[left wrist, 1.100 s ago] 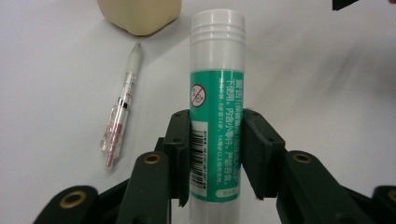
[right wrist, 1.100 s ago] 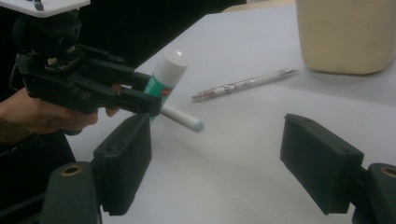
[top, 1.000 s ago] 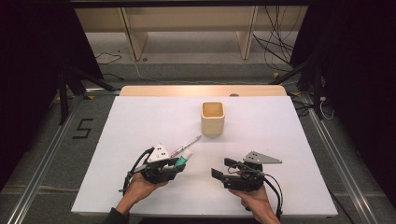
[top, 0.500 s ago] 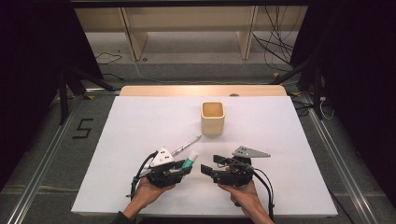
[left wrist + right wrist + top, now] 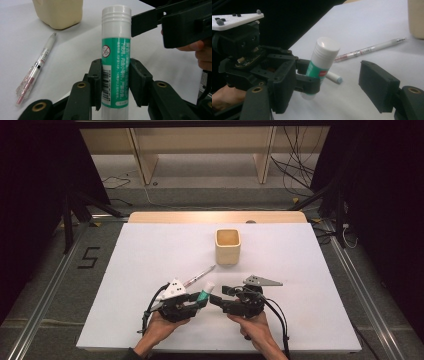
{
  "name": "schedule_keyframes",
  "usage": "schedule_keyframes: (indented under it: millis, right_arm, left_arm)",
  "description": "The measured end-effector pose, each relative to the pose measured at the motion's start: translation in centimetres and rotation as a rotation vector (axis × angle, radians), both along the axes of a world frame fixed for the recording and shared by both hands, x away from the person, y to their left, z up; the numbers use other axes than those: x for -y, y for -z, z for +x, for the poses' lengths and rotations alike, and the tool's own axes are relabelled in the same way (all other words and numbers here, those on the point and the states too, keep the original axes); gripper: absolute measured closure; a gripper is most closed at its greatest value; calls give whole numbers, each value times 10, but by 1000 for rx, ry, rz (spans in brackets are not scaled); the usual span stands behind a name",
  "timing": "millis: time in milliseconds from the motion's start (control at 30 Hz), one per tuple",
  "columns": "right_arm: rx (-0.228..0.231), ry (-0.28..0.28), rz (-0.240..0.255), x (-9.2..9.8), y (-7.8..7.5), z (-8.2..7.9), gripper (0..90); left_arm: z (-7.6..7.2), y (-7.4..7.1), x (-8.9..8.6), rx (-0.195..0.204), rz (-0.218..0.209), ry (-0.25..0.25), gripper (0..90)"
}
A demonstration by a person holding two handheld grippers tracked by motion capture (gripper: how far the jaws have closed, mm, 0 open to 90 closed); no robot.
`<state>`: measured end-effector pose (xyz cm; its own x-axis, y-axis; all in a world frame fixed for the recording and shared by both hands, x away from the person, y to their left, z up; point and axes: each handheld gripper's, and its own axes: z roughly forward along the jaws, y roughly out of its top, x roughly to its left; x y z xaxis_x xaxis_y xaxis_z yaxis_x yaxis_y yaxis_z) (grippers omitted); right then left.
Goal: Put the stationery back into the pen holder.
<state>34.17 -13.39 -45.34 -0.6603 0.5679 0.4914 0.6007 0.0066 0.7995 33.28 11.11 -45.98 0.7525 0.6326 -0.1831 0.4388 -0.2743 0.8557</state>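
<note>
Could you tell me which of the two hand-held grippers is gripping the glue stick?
The left hand-held gripper grips the green glue stick; the right hand-held gripper stands open beside its white cap.

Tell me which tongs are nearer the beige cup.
Right. The right tongs sit below the beige cup, open beside the glue stick; the left tongs grip that stick, farther left.

The high view looks forward and down from above the person's side onto the whole white bench (image 5: 150, 270), far enough to take in the floor and shelving behind. The left gripper view sits low and very close, looking along its own 2 jaws at the glue stick (image 5: 116, 62), with the pen (image 5: 37, 67) and cream cup (image 5: 58, 11) beyond. The right gripper view, equally near the bench, faces sideways toward the left tool (image 5: 305, 75). All 3 views share the glue stick, pen and cup.
</note>
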Motion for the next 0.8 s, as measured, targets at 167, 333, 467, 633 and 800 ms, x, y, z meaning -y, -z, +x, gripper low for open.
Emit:
schedule_keyframes:
  millis: [167, 333, 467, 633, 800]
  right_arm:
    - [-21, -10, 10, -4, 2, 1, 334]
    - [-36, -14, 26, -7, 4, 3, 369]
    - [-38, -18, 31, -9, 4, 4, 402]
    - [-49, -20, 43, -11, 5, 5, 454]
    - [-55, -27, 43, -12, 6, 6, 502]
  left_arm:
    - [-1, 1, 2, 1, -4, 8, 652]
    - [-3, 1, 5, 2, -10, 22, 652]
    - [-5, 0, 6, 7, -17, 31, 652]
    - [-7, 0, 8, 11, -24, 39, 652]
    - [-9, -1, 11, 12, -18, 54, 652]
